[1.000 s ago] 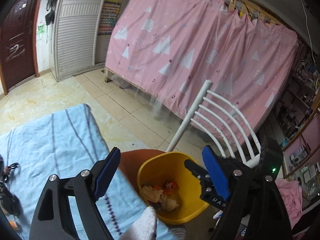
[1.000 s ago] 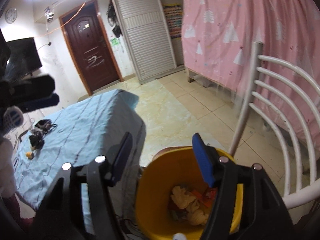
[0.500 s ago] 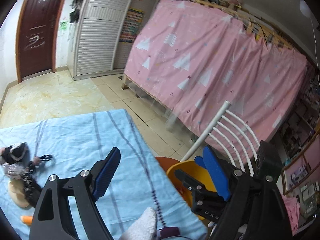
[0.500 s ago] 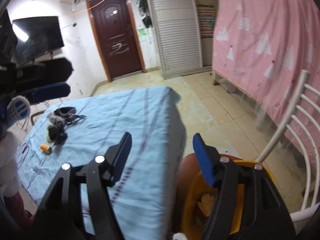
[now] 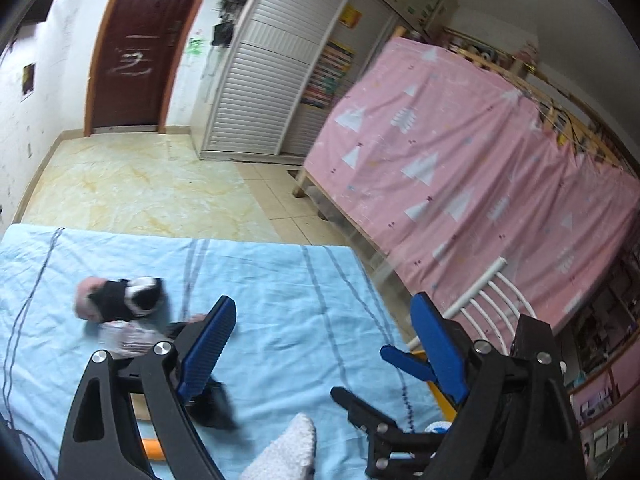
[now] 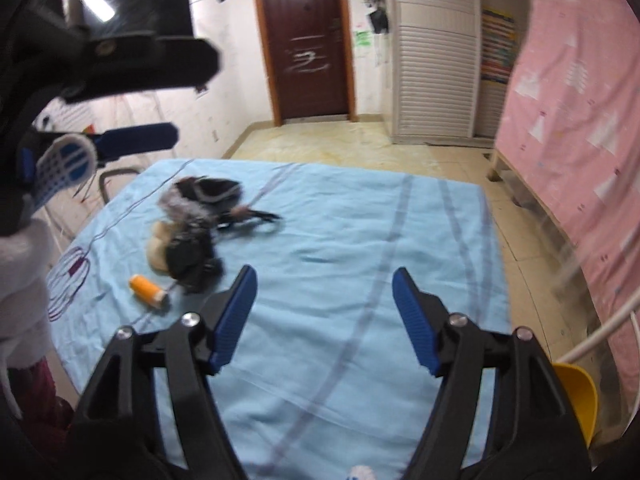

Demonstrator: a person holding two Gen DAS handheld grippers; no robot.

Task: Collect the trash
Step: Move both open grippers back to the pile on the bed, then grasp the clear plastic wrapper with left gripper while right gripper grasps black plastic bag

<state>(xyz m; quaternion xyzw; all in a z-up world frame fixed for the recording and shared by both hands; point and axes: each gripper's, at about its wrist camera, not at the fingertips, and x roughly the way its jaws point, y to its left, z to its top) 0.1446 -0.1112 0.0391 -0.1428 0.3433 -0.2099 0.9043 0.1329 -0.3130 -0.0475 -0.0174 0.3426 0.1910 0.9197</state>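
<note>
A heap of trash (image 6: 196, 224) lies on the light blue tablecloth (image 6: 360, 240): black and white scraps, a beige lump and a small orange cylinder (image 6: 146, 289). The heap also shows in the left wrist view (image 5: 120, 308), blurred. My left gripper (image 5: 320, 348) is open and empty, just above the table to the right of the heap. My right gripper (image 6: 324, 312) is open and empty over the table's near middle. The yellow bin (image 6: 576, 396) shows at the table's right edge; a sliver of it shows in the left wrist view (image 5: 440, 400).
A white slatted chair (image 5: 492, 300) stands beside the bin. A bed behind a pink curtain (image 5: 460, 168) runs along the right. A tiled floor, a brown door (image 6: 308, 40) and a white shuttered wardrobe (image 6: 436, 60) lie beyond the table.
Both grippers have swung left from above the yellow bin to over the blue table. The trash heap has come into view. Both stay open and empty.
</note>
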